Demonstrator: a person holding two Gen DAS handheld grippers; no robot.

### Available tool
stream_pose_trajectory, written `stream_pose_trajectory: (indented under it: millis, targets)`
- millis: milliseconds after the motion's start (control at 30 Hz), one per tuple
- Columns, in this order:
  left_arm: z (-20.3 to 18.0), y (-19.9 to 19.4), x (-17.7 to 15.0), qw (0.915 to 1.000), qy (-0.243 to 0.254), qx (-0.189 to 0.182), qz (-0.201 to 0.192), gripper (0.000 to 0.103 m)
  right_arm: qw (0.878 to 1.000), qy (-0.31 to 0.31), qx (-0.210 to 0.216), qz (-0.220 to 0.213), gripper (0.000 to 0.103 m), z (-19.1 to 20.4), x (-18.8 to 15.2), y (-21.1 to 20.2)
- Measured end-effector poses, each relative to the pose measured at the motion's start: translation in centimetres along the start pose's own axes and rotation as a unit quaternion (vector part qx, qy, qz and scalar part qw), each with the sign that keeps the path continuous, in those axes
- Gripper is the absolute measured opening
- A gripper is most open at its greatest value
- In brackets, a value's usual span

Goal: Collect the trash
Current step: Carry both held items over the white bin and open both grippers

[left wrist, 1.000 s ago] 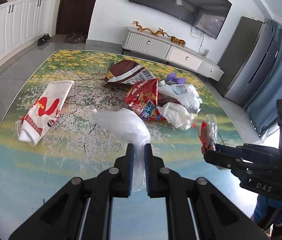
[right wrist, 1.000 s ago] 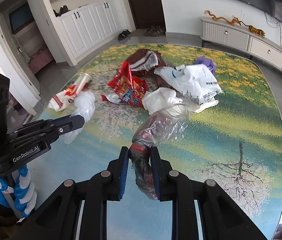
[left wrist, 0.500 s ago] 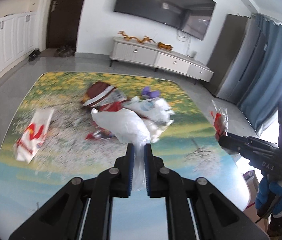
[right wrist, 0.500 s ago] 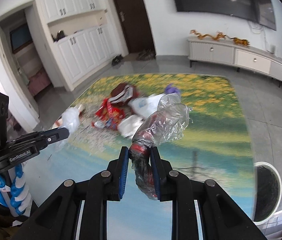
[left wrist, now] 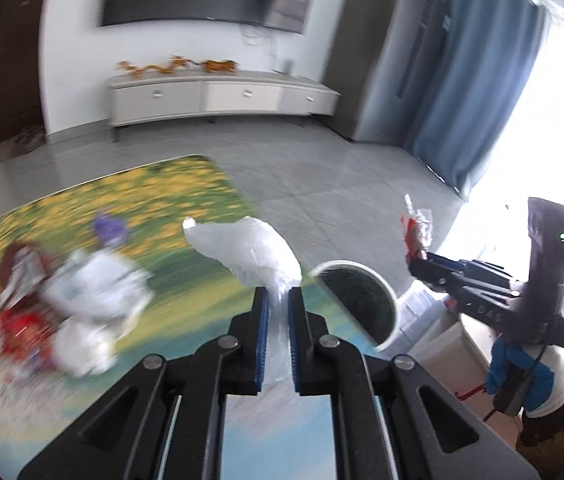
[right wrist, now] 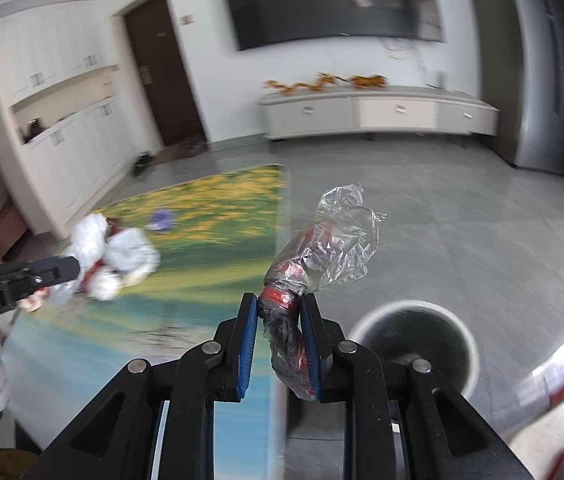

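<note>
Both wrist views look steeply down along their tools, sharing the rug (left wrist: 186,188), bin (right wrist: 414,344) and far cabinet (right wrist: 378,110).

The left gripper (left wrist: 278,300) is matt black plastic with ribbed blue pads and small metal pins; it pinches a thin white plastic bag (left wrist: 250,252), soft and crinkled. The right gripper (right wrist: 280,312) is the same make — its jaws hold a clear, glossy film wrapper (right wrist: 334,240), creased, with red print inside. The surface (right wrist: 202,280) looks glassy and smooth. The bin (right wrist: 414,344) has a smooth white rim — the floor tiles (right wrist: 462,240) are grey and shiny.
</note>
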State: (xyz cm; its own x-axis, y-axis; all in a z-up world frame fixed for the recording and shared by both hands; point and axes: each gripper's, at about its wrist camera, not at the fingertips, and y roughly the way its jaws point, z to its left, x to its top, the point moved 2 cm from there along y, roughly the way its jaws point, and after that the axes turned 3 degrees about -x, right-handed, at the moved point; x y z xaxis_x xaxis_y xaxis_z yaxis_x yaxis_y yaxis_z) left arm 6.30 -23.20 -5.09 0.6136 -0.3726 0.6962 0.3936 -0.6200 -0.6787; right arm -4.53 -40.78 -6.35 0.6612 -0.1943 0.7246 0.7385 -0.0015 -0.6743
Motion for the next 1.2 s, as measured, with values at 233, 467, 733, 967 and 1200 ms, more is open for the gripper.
stream_pose_trajectory:
  millis: [233, 467, 733, 967, 1200]
  targets:
    - [-5.5, 8.9, 3.2, 0.9972, 0.021, -0.048, 0.053, 0.009, 0.997, 0.057, -0.043, 0.032, 0.021, -7.3, -1.0, 2.4]
    - [-8.7, 16.6, 4.7, 0.9920, 0.011, -0.077, 0.100, 0.009, 0.992, 0.087, -0.063, 0.069, 0.021, -11.4, -2.0, 5.4]
    - [-10.3, 22.7, 4.7, 0.9859, -0.011, -0.094, 0.138, 0.011, 0.985, 0.094, -0.095, 0.111, 0.023, -13.7, -3.0, 8.3]
    - [-9.9, 25.5, 4.2, 0.9780, -0.046, -0.123, 0.162, 0.011, 0.978, 0.095, -0.138, 0.123, 0.043, -14.9, -3.6, 9.0]
    - [-10.0, 25.2, 3.9, 0.9757, -0.048, -0.133, 0.167, 0.012, 0.977, 0.103, -0.155, 0.104, 0.046, -14.8, -3.6, 6.9]
